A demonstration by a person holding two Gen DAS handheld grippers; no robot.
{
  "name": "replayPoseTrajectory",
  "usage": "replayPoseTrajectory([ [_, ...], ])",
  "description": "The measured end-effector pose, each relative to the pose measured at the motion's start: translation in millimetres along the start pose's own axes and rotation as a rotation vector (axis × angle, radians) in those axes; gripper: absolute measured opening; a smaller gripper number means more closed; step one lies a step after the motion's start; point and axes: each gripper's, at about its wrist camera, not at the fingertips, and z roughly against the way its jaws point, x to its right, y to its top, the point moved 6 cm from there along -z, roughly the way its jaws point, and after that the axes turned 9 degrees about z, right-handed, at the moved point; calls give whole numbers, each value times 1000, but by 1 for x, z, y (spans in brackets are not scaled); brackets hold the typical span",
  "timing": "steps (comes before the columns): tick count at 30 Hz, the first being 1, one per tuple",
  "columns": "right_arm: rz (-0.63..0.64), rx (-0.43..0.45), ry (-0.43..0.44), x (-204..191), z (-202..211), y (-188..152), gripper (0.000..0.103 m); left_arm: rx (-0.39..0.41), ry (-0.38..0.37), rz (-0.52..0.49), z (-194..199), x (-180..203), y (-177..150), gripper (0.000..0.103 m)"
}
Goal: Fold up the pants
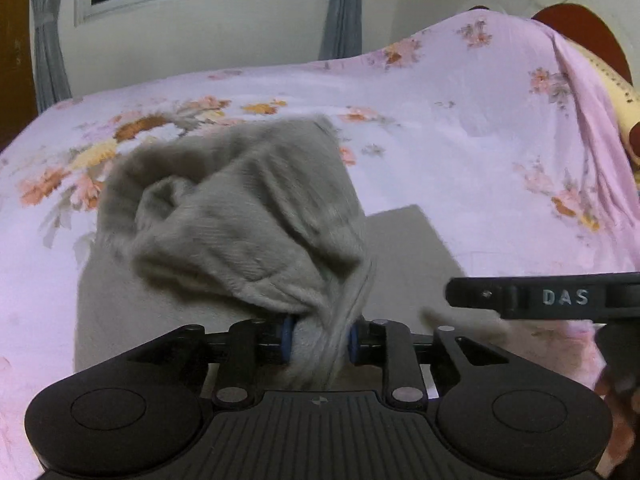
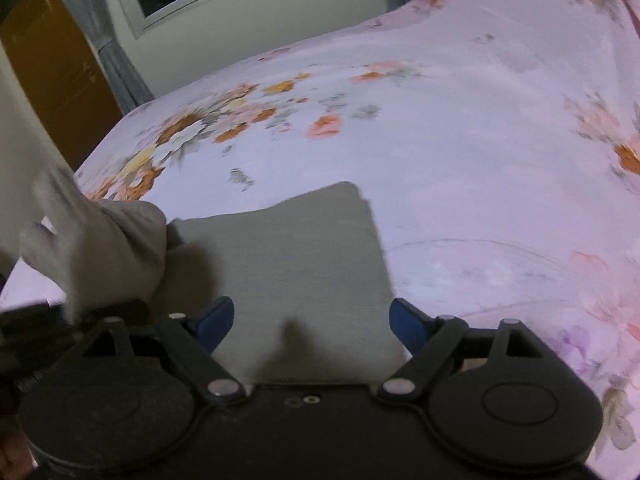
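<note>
Pants [image 1: 240, 216], grey and soft, hang bunched from the left gripper [image 1: 319, 340], whose fingers pinch a thick gather of cloth above the bed [image 1: 460, 152], while a flat, squared section of the same garment lies on the floral sheet just right of it. The right gripper [image 2: 311, 320] hovers over that flat panel with its fingers spread and holding nothing, so the fold looks roughly halfway: one part laid smooth, the lifted part yet to come down. Open sheet stretches ahead and rightward, the bed's edge nearer on the left.
</note>
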Motion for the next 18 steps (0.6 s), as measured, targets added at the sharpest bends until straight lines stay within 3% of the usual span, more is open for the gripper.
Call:
replayPoseTrajectory([
  [4,-34,10,50,2,5,0,88,1,-38,-37,17,11,-2,33],
  [8,-32,21,104,-8,10,1,91,28,-40,18,39,1,1,33],
  [12,-21,-6,144,-21,2,0,92,42,-18,109,43,-30,0,33],
  [18,-75,-61,167,-32,-20,-4,92,13,85,242,36,-91,-21,33],
])
